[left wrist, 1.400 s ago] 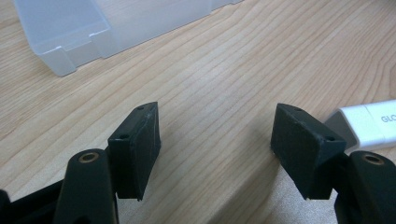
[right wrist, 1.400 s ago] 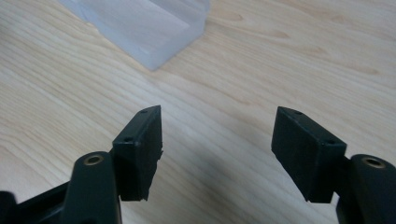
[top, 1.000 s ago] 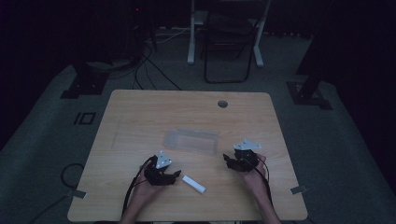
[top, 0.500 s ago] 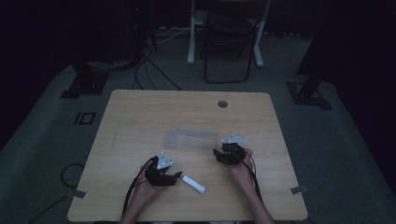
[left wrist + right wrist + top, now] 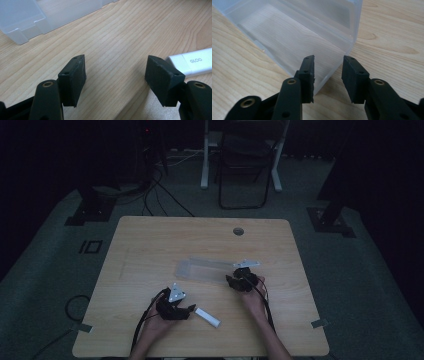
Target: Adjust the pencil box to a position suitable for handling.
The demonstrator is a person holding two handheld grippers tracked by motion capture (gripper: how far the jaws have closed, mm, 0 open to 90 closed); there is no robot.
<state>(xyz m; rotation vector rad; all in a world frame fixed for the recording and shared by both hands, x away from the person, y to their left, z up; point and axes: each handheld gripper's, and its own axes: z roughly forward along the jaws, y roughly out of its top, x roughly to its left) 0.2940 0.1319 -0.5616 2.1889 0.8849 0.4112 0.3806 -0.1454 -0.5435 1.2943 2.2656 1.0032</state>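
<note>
Left gripper (image 5: pixel 115 72): jaws spread wide, nothing between them, low over the wooden table (image 5: pixel 150 245); white glue stick (image 5: pixel 193 62) marked "GLOO" just beside the right-hand jaw. Right gripper (image 5: pixel 328 75): jaws partly apart, gripping nothing, the near corner of the clear plastic box (image 5: pixel 294 32) just ahead of the gap; contact not discernible. Box at table centre; stick (image 5: pixel 207 317) near the front edge.

— Where are the hands?
— Both reach in from the near edge. The left gripper (image 5: pixel 186 309) sits low, jaws spread wide.
— The other?
— The right gripper (image 5: pixel 234 282) is farther in, jaws parted narrowly, nothing between them.
</note>
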